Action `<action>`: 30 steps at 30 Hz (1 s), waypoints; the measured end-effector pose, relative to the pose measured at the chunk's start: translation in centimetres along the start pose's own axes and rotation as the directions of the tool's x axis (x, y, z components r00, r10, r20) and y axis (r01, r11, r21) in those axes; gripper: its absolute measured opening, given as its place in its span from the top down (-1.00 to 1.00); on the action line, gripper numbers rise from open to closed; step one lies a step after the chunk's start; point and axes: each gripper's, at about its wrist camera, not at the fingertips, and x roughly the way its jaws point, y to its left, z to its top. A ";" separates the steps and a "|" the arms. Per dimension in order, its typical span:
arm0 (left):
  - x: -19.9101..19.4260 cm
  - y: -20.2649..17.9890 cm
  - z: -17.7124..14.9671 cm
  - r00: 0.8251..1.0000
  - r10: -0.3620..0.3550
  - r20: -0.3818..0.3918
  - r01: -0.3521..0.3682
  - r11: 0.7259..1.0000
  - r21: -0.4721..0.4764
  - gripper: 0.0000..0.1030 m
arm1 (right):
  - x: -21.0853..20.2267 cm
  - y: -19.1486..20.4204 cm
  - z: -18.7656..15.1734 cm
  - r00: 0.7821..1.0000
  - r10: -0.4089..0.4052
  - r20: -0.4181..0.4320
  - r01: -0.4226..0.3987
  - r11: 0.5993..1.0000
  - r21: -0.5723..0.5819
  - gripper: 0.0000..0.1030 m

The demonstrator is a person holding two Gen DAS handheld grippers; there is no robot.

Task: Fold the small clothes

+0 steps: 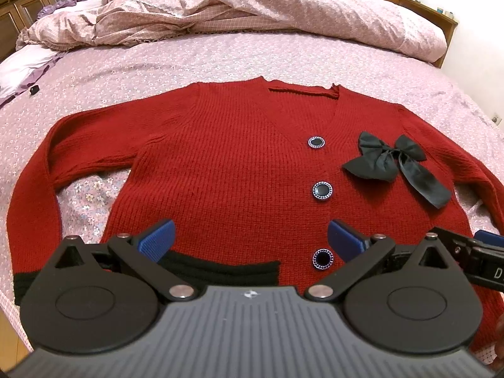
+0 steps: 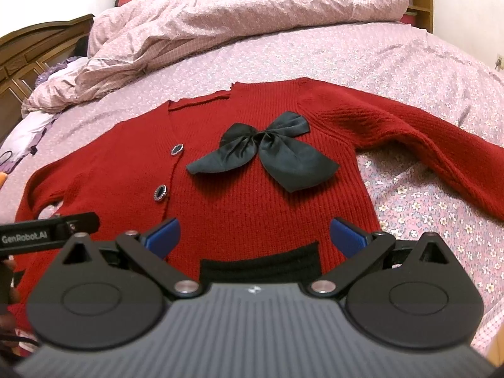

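We note the red cardigan (image 1: 226, 163) lying flat, front up and buttoned, on the bed (image 1: 189, 63), neckline away from us and black hem (image 1: 220, 269) nearest the tools; its long axis, hem to collar, runs straight ahead from both cameras, with the sleeves spread out to either side. The left hand-held gripper (image 1: 250, 241) hovers just above the hem on the cardigan's left half, jaws spread wide with nothing between them; the lowest button (image 1: 323, 259) sits near its right finger. The right hand-held gripper (image 2: 254, 234) is likewise wide open and empty, over the hem of the right half, below the black bow (image 2: 264, 151). The two tools sit close side by side, each visible at the edge of the other's view. We judge the left sleeve (image 1: 34, 208) nearer the left tool and the right sleeve (image 2: 441, 145) nearer the right, so each side would fold inward from its own hand. No containers are in view; a rumpled duvet (image 2: 220, 22) lies well beyond the collar.
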 end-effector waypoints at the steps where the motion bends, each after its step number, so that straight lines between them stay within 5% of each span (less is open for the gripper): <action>1: 0.0 0.0 0.0 1.000 0.000 0.001 0.000 1.000 0.000 -1.00 | 0.0 0.0 0.0 1.000 0.000 0.000 0.000 1.000 0.000 -1.00; 30: 0.1 0.4 -0.1 1.000 0.011 -0.008 -0.011 1.000 -0.007 -1.00 | 0.4 -0.2 -0.3 1.000 -0.005 -0.009 0.005 1.000 0.007 -1.00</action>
